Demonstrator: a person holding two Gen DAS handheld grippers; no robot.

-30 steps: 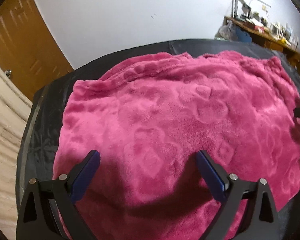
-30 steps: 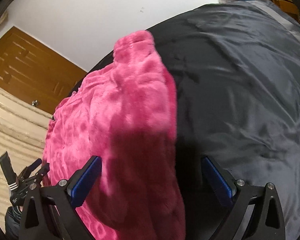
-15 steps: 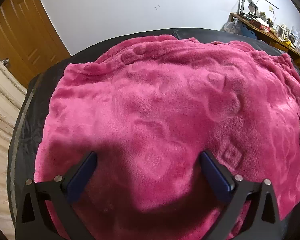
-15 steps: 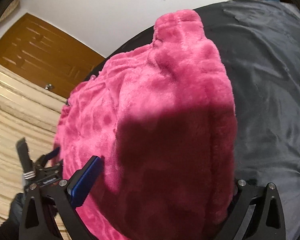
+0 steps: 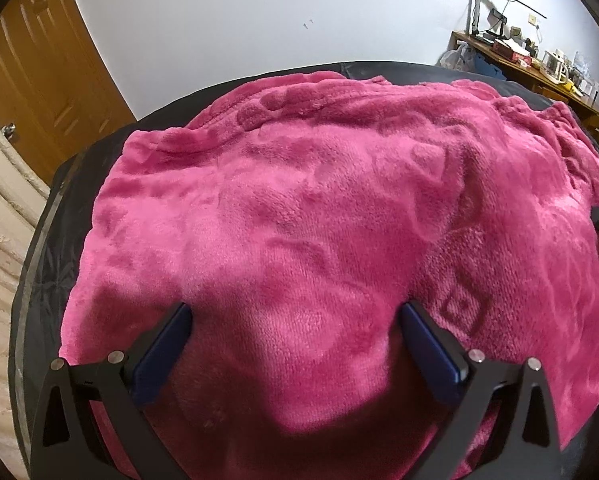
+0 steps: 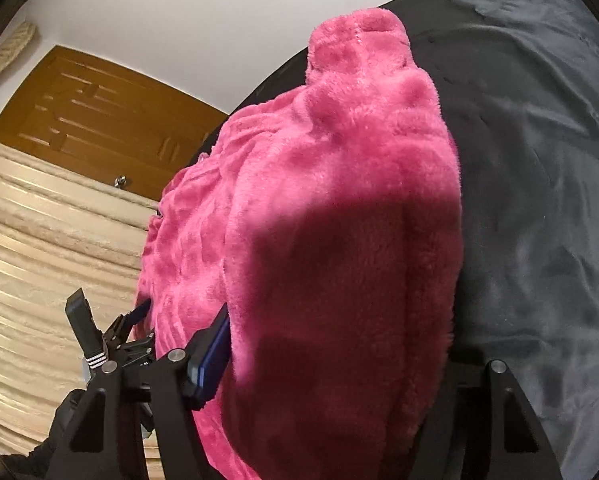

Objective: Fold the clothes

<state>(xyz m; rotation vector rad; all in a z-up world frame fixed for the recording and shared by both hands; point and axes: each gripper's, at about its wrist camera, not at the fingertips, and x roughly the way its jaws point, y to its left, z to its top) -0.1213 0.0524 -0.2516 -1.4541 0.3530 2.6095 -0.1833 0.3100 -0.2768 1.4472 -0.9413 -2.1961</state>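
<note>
A bright pink fleece garment (image 5: 319, 220) lies spread over a dark table (image 5: 47, 264). My left gripper (image 5: 297, 330) hovers low over its near edge, open wide, with a hump of fleece between the fingers. In the right wrist view the garment's right side (image 6: 339, 200) rises as a thick fold between my right gripper's (image 6: 331, 344) jaws. Its left blue pad (image 6: 213, 350) touches the fleece; the right finger is hidden behind the fabric. The jaws are still fairly wide apart. The left gripper (image 6: 111, 344) shows at the lower left of that view.
Bare dark tabletop (image 6: 539, 200) stretches right of the garment. A wooden door (image 5: 39, 80) and white wall stand behind, a cluttered desk (image 5: 519, 56) sits at the far right, and a beige ribbed cover (image 6: 39, 260) lies left of the table.
Both grippers have moved closer to the garment. The right gripper's jaws have narrowed around the fold of fleece, which now hides its right finger. The left jaws keep their width.
</note>
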